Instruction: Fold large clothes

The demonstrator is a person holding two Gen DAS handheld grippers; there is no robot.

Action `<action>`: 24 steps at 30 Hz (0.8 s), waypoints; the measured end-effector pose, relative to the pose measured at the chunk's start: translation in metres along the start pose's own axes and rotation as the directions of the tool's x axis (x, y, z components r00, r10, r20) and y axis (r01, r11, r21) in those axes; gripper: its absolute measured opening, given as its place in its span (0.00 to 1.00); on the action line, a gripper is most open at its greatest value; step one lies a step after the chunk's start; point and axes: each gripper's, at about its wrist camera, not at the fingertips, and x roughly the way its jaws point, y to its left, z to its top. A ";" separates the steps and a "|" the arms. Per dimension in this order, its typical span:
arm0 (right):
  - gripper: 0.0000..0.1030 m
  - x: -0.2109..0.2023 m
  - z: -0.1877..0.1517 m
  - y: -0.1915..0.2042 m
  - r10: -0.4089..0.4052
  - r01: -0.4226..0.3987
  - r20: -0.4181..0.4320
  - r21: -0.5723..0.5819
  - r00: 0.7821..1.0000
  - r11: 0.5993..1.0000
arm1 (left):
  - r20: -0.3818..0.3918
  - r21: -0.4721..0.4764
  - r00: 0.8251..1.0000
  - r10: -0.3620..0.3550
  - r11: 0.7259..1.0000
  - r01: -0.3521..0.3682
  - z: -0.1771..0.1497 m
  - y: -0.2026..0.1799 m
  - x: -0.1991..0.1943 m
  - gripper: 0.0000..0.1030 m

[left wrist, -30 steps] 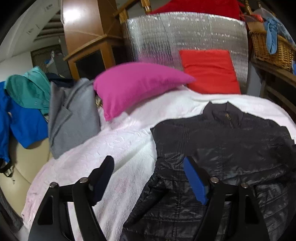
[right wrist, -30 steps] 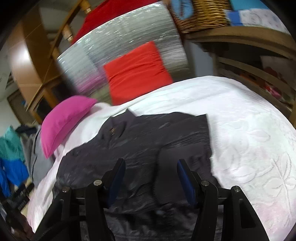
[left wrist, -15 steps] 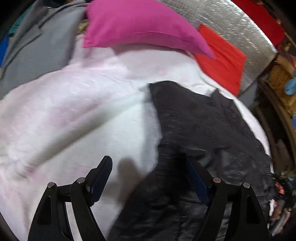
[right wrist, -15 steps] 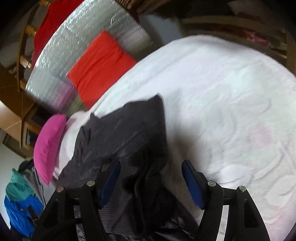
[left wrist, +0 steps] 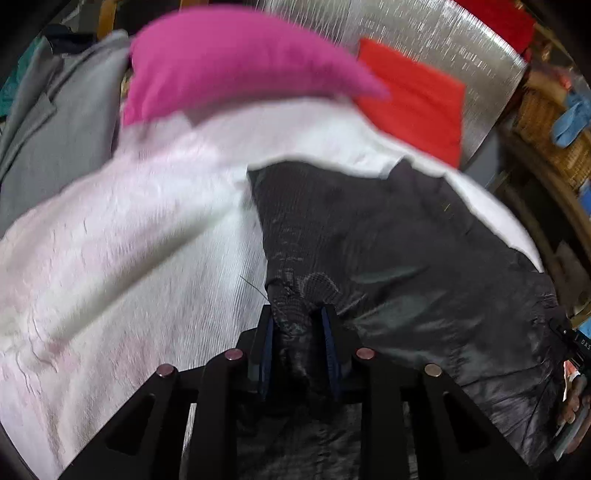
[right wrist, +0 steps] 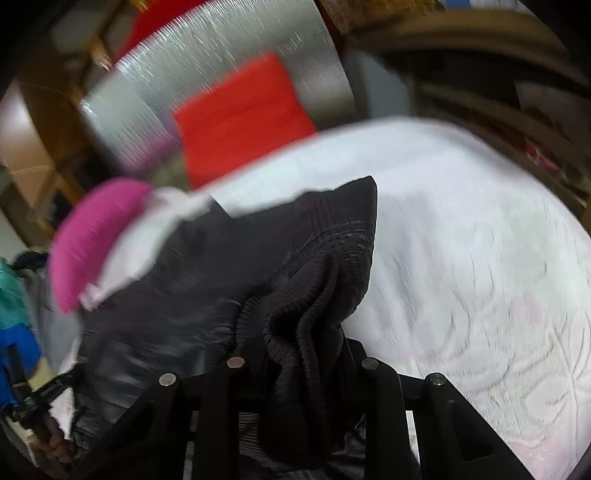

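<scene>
The black jacket [left wrist: 406, 258] lies spread on the white bedspread [left wrist: 129, 258] of the bed, and everything else here is placed from this jacket. Its surface is shiny and quilted, with ribbed knit fabric at the hem.

The left gripper [left wrist: 298, 332] is closing on the jacket's left lower edge; a bunch of the ribbed and shiny fabric sits between the two blue pads [left wrist: 266, 343], and they press on it from both sides. In the right wrist view the right gripper [right wrist: 295, 354] is closing too, on the right lower corner of the jacket [right wrist: 221, 266]. A thick roll of ribbed knit fabric fills the gap and hides the pads, so the fabric is clamped there.

Beyond the jacket's far left corner lies a pink pillow [left wrist: 236, 55], and beyond its collar stands a red cushion [left wrist: 417, 96] against a silver foil panel [left wrist: 424, 33]. To the left of the pillow a grey garment [left wrist: 62, 122] is lying. Far right of the jacket is a wicker basket [left wrist: 550, 125] with a blue cloth [left wrist: 570, 118] in it.

At the jacket's right side, near the picture edge, a dark device shows some white letters, but they are too small and cut off to read. No brand or label is readable on the jacket itself; both views are blurred.
</scene>
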 end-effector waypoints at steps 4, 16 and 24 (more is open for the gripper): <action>0.38 0.001 0.005 -0.013 0.049 -0.045 -0.039 0.093 0.998 0.995 | 0.012 0.017 0.997 0.071 0.997 -0.071 -0.002 0.001 -0.009 0.52; 0.62 -0.081 -0.019 -0.013 0.154 -0.158 0.066 0.058 0.986 0.986 | 0.218 0.159 0.960 0.177 0.964 -0.214 -0.051 -0.034 -0.105 0.66; 0.62 -0.141 -0.072 -0.017 0.153 -0.148 0.129 -0.048 0.980 0.988 | 0.286 0.225 0.938 0.194 0.938 -0.262 -0.116 -0.060 -0.150 0.70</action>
